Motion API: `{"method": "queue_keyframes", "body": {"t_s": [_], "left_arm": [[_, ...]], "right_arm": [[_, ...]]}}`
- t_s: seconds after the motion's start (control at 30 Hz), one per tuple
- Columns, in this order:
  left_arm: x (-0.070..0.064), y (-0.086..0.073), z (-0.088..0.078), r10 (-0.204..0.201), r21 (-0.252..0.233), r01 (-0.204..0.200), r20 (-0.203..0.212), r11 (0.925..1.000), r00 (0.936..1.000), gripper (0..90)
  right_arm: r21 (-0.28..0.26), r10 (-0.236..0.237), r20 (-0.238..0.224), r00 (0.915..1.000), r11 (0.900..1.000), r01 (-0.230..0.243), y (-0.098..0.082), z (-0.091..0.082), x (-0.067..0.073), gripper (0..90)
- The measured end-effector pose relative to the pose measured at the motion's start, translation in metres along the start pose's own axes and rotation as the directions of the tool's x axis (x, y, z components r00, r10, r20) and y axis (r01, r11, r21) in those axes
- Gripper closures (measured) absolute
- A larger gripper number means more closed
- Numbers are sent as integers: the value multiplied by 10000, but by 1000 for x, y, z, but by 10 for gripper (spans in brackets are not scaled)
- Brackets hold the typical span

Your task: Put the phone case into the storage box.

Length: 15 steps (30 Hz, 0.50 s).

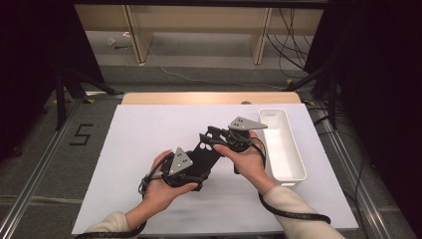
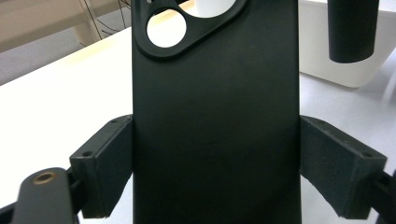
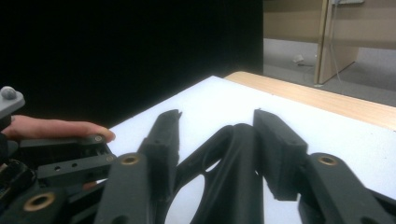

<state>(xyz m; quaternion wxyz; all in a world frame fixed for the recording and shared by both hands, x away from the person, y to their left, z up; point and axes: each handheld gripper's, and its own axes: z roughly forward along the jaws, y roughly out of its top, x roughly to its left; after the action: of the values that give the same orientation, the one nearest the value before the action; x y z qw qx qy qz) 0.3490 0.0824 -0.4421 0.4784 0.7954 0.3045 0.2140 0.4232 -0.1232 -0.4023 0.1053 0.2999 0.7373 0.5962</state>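
Observation:
A black phone case [image 1: 204, 155] with a round camera cut-out hangs above the white mat [image 1: 144, 139], carried between both grippers. My left gripper [image 1: 197, 173] is shut across the case's width near its lower end; in the left gripper view the case [image 2: 215, 130] has one jaw pressed against each long edge of it, with the left gripper [image 2: 215, 172] around it. My right gripper [image 1: 217, 140] holds the camera end. In the right gripper view the case [image 3: 233, 158] runs slantwise between the narrow-set jaws of the right gripper [image 3: 217, 122], touching both.
A long white bin [image 1: 281, 145] stands on the mat just right of the hands, seemingly with nothing in it; its wall [image 2: 336, 70] lies behind the case. The wooden table edge [image 1: 209, 98] runs along the far side. Cables trail from both wrists.

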Motion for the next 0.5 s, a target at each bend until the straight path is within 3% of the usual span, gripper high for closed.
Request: {"method": "queue_keyframes", "body": {"t_s": [0.3, 0.4, 0.5], "left_arm": [[-1, -1, 2, 93, 58, -93, 60, 9999, 9999, 146], [-1, -2, 2, 112, 64, -113, 141, 9999, 9998, 143], [-2, -2, 3, 137, 24, -138, 291, 9999, 9995, 138]], "right_arm": [[-57, 645, -220, 9977, 9979, -647, 1, -2, -4, 695], [-127, 1135, -518, 9922, 9934, -1143, 2, -4, -3, 734], [-194, 1158, -649, 9912, 9929, -1172, 3, -5, 0, 758]]}}
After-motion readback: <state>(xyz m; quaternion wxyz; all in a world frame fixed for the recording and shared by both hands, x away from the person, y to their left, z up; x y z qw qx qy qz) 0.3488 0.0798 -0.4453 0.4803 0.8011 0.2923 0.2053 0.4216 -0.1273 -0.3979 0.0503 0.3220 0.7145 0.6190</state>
